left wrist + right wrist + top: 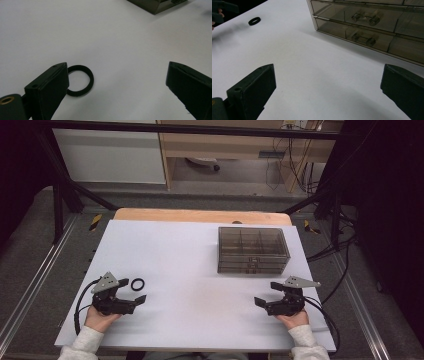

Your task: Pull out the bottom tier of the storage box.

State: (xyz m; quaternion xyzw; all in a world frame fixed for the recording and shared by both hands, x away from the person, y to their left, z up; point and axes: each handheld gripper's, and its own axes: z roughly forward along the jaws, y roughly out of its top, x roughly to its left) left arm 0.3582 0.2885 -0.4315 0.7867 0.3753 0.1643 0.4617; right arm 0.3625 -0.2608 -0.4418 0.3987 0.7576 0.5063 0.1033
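Left gripper [134,296]: jaws spread wide and empty, resting low at the table's [200,270] 8 o'clock, aimed inward, likely readying a pick.
Black ring [138,283]: flat, just off its far jaw.
Right gripper [267,293]: released, empty, at 4 o'clock.
Drawer box [253,250]: closed, at 1 o'clock, probably the ring's destination.

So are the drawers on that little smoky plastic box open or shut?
Shut. In the right gripper view both drawer fronts sit flush with the box, handles facing out, none pulled forward.
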